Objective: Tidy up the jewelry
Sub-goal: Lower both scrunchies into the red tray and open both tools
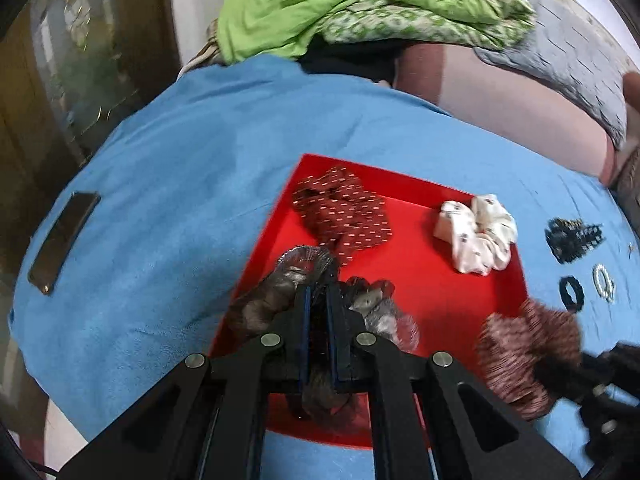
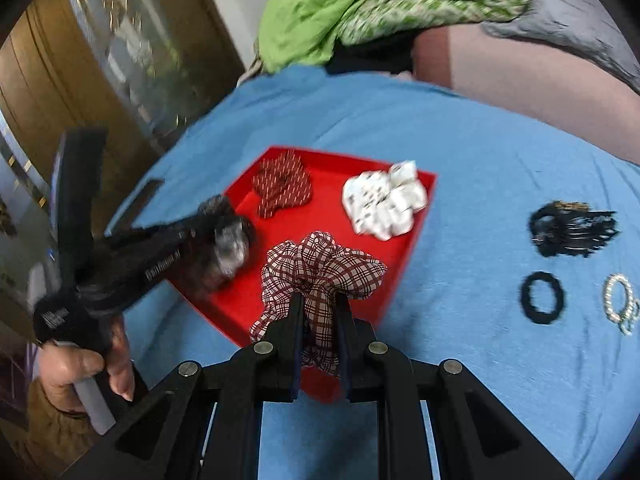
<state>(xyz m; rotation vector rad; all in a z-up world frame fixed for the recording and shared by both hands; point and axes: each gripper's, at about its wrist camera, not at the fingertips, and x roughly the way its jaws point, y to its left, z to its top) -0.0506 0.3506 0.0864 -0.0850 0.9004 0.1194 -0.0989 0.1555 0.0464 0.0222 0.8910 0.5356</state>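
Left gripper (image 1: 319, 300): its two black fingers are clamped on a sheer grey-black gauzy scrunchie (image 1: 280, 292), which bulges out to either side of the fingertips, above the near left part of the tray.
Right gripper (image 2: 319, 308): its fingers are pinched together on a maroon-and-white plaid fabric scrunchie (image 2: 320, 268), which puffs up just beyond the fingertips over the tray's near edge.
Tray: a shallow red square tray (image 1: 420, 292) lies on a blue cloth (image 1: 160, 200), straight ahead of both pairs of fingers.
In the tray: a dark red scrunchie with pale dashes (image 1: 340, 212) sits far beyond the left fingers; a white printed scrunchie (image 1: 478, 238) lies beyond and to their right.
Right of the tray: beyond the right fingers, on the cloth, lie a black claw hair clip (image 2: 572, 232), a plain black hair tie (image 2: 542, 298) and a pearl-bead bracelet (image 2: 620, 300), each apart from the others.
Left of the tray: a dark flat phone (image 1: 64, 240) lies well apart.
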